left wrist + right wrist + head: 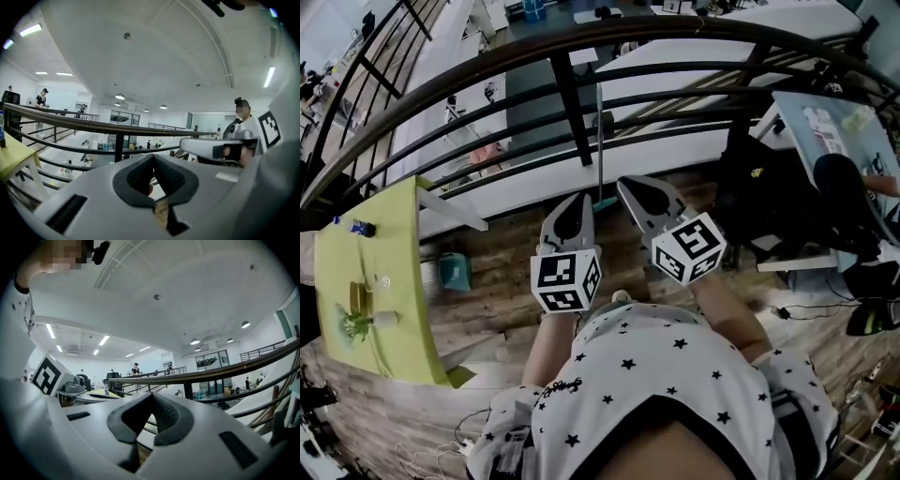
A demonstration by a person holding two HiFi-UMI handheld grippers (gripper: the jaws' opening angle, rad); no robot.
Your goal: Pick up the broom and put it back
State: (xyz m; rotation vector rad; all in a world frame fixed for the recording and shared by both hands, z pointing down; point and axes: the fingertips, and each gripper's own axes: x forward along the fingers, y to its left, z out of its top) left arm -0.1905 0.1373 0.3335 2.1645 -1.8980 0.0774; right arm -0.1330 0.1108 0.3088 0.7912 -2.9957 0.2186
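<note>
In the head view a thin grey broom handle (600,141) stands upright against the black railing (567,98), with a teal piece at its foot near the floor. My left gripper (582,200) and right gripper (630,184) are side by side just short of it, both pointing at the railing. Both are shut with nothing between the pads. In the left gripper view the dark pads meet at the tips (153,157), and the right gripper (208,148) shows to the right. The right gripper view has its own pads closed (152,396), and only railing lies beyond.
A yellow-green table (403,309) with a bottle and a small plant stands at the left. A teal bin (455,270) sits beside it on the wood floor. A dark chair and bags (764,192) crowd the right. Beyond the railing is a drop to a lower floor.
</note>
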